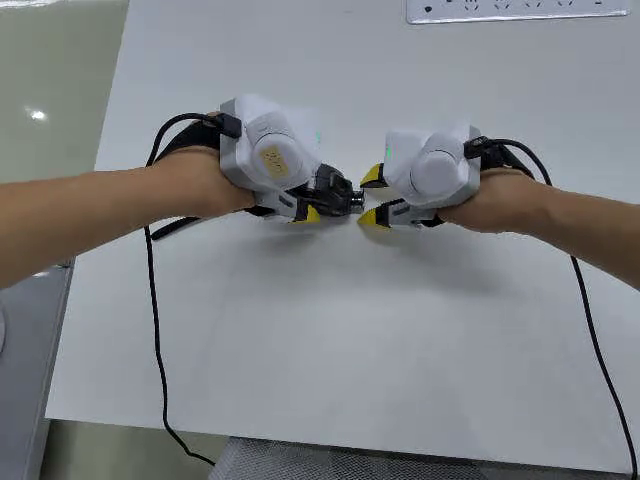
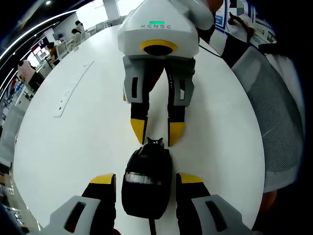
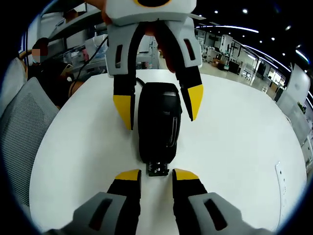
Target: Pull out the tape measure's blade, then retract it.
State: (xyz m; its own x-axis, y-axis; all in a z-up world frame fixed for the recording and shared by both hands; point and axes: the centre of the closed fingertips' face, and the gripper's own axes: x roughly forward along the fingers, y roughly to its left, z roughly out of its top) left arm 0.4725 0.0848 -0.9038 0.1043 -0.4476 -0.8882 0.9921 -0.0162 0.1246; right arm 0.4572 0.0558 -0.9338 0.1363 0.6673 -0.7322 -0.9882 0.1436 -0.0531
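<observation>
A black tape measure (image 1: 345, 197) lies on the white table (image 1: 350, 330) between the two grippers. My left gripper (image 2: 145, 178) is open, its yellow-tipped jaws straddling the case (image 2: 146, 181) with a thin gap on each side. My right gripper (image 3: 156, 175) faces it, open, with its tips on either side of the blade hook (image 3: 157, 169) at the case's front end (image 3: 159, 127). In the head view the left gripper (image 1: 322, 195) comes in from the left and the right gripper (image 1: 370, 197) from the right, nearly tip to tip. No blade is drawn out.
A white power strip (image 1: 520, 10) lies at the table's far edge. Black cables (image 1: 155, 330) trail from both grippers over the table toward the near edge. A grey mesh chair (image 2: 274, 112) stands at the near side. People sit at desks in the background.
</observation>
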